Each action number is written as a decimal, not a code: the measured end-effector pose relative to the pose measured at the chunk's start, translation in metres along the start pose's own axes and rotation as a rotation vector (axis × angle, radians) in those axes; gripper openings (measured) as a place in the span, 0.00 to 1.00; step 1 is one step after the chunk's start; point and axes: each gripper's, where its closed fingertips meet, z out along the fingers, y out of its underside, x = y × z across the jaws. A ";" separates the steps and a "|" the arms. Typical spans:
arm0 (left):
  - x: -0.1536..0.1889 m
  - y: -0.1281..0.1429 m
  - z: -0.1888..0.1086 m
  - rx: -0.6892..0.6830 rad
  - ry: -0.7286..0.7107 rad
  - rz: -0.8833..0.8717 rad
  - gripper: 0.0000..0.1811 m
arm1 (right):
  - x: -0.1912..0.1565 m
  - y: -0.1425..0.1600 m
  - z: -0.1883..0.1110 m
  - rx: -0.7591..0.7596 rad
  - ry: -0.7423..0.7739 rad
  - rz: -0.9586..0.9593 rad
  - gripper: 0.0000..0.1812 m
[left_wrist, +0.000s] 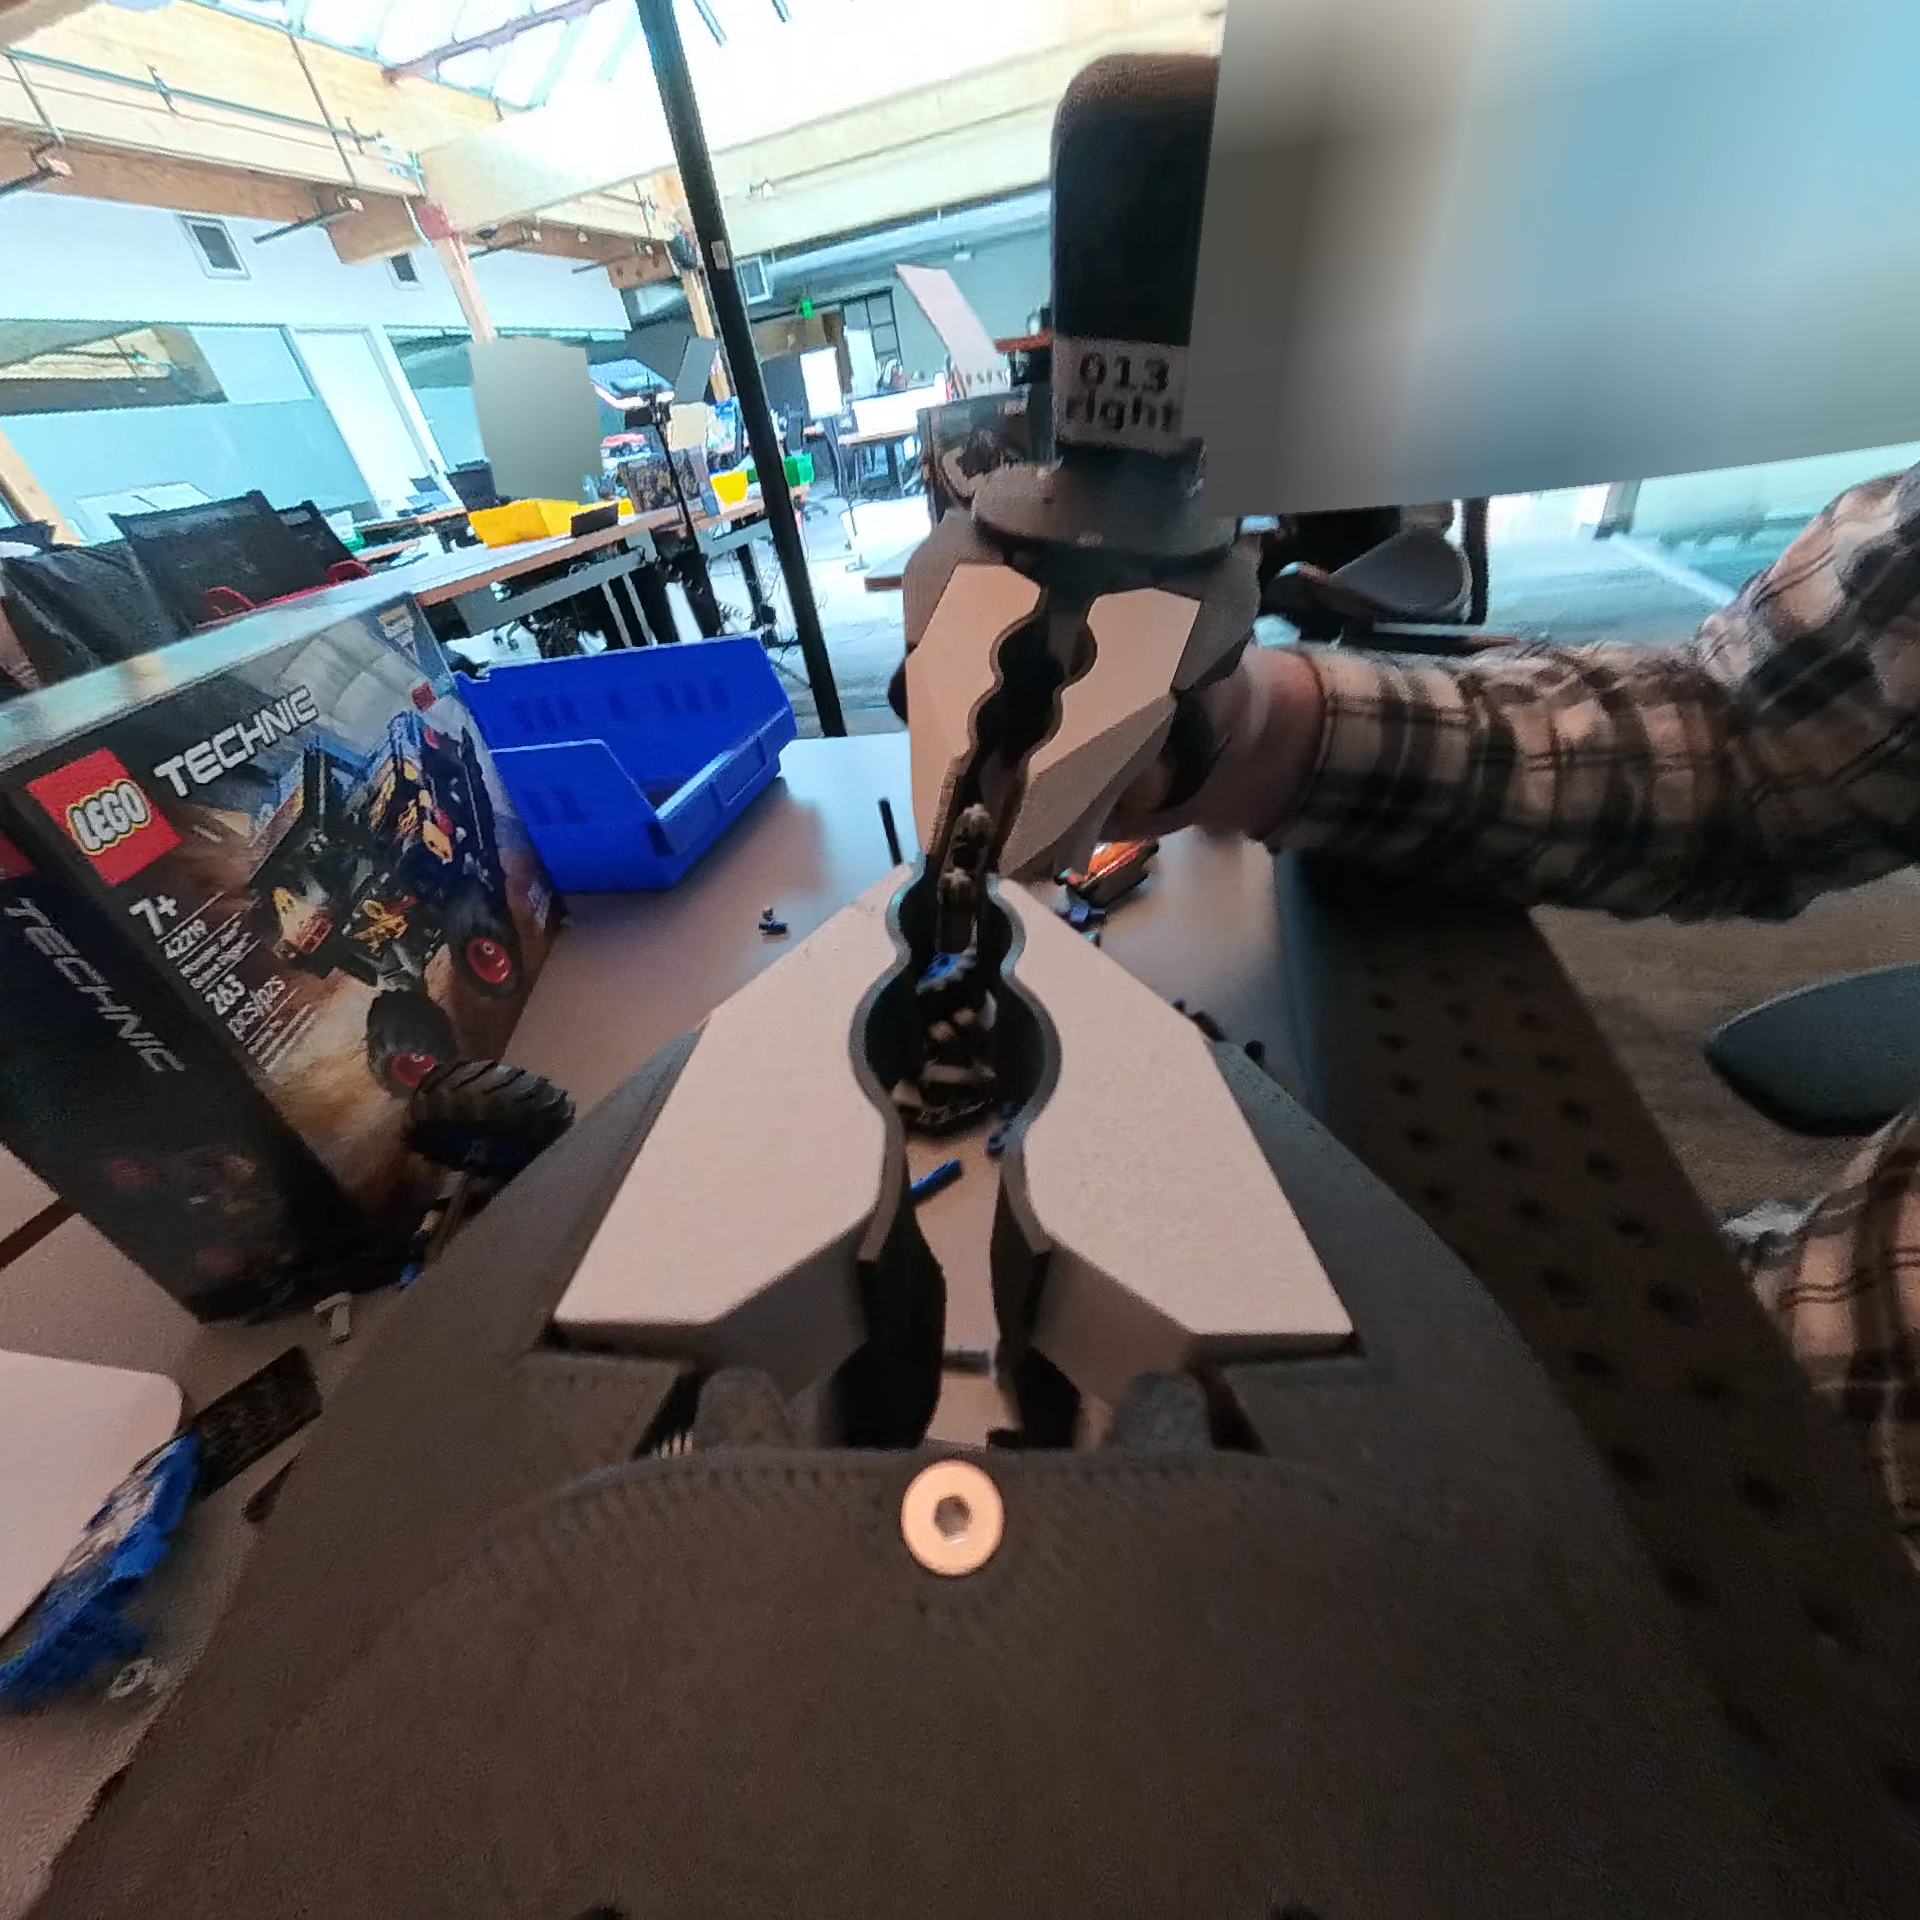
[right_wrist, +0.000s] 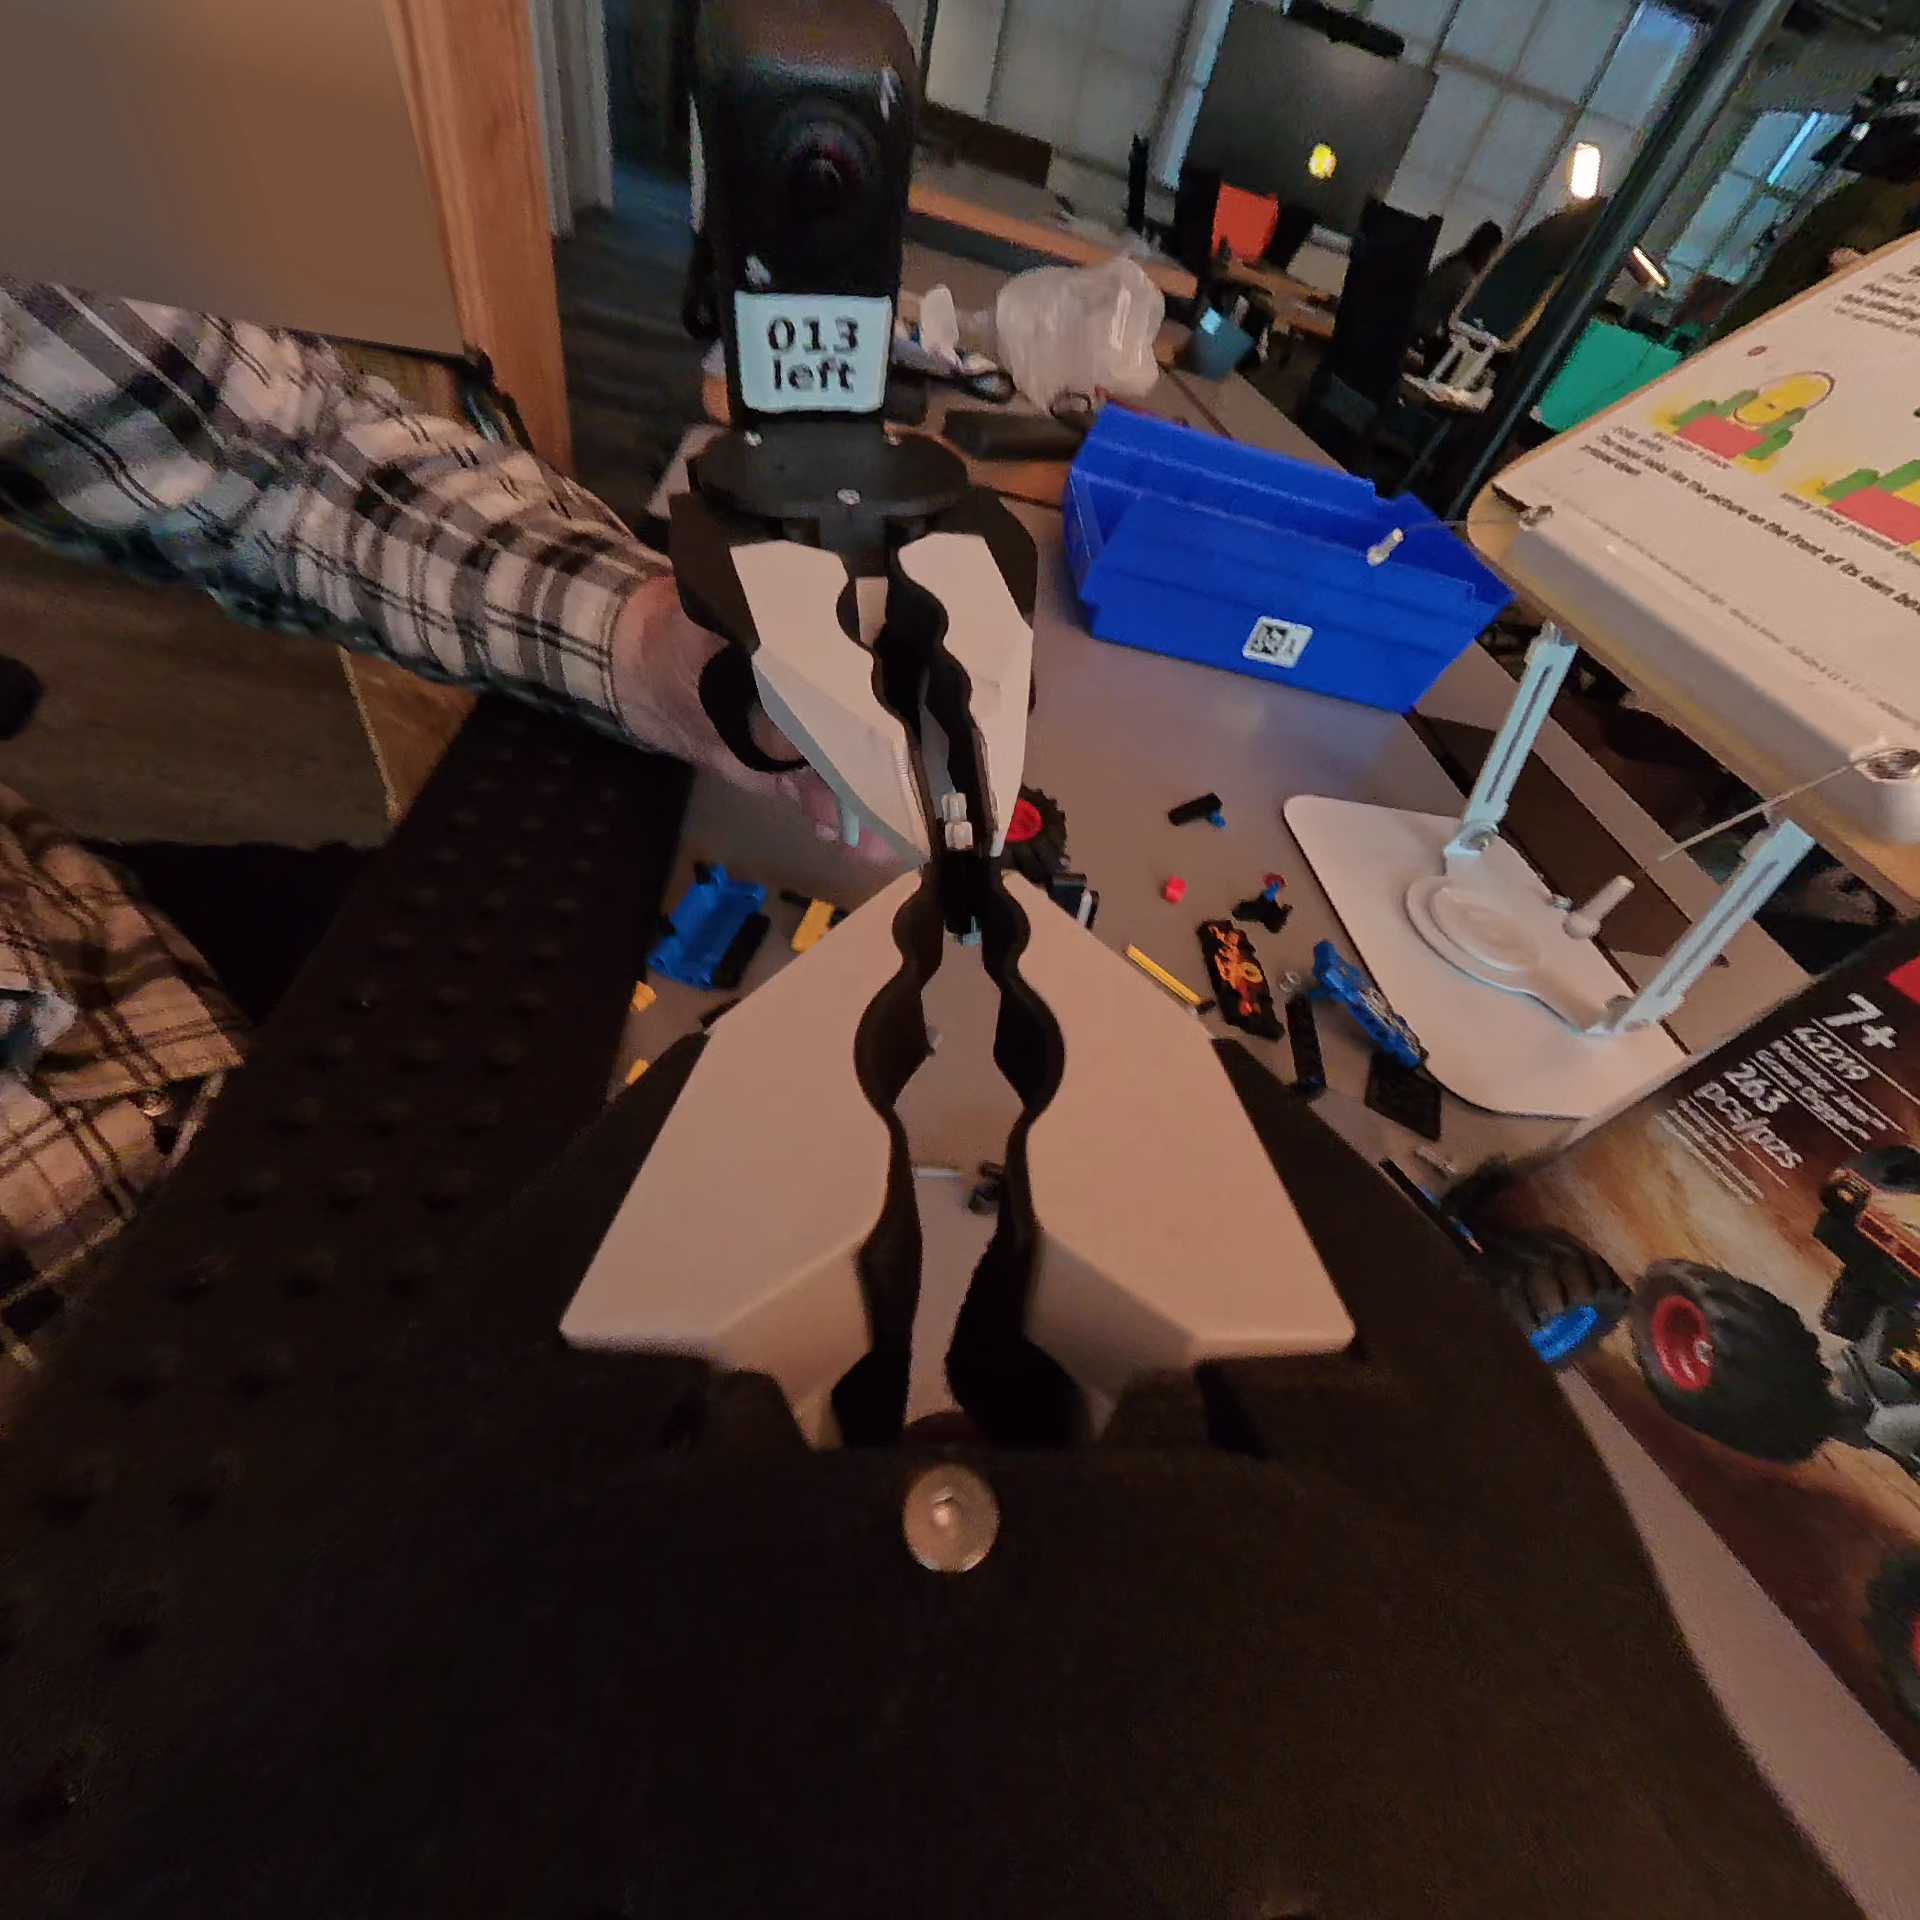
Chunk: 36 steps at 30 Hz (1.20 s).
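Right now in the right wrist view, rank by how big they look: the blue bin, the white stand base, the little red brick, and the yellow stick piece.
1. blue bin
2. white stand base, close to the bin; nearness makes this unsure
3. yellow stick piece
4. little red brick

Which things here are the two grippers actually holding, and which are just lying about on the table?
Held:
- black brick assembly, gripped by both the left gripper and the right gripper, tip to tip

Lying about:
- blue bin
- toy set box
- loose black wheel
- white stand
- scattered small bricks
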 end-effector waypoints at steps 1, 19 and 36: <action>0.001 -0.005 -0.001 0.026 0.014 -0.033 0.02 | -0.001 -0.004 -0.001 0.027 -0.012 0.013 0.03; -0.002 0.027 0.006 -0.183 -0.036 0.157 0.03 | 0.000 0.022 0.004 -0.216 0.086 -0.143 0.03; 0.004 0.013 0.008 -0.055 0.036 0.042 0.03 | -0.001 0.011 0.001 -0.122 0.046 -0.075 0.03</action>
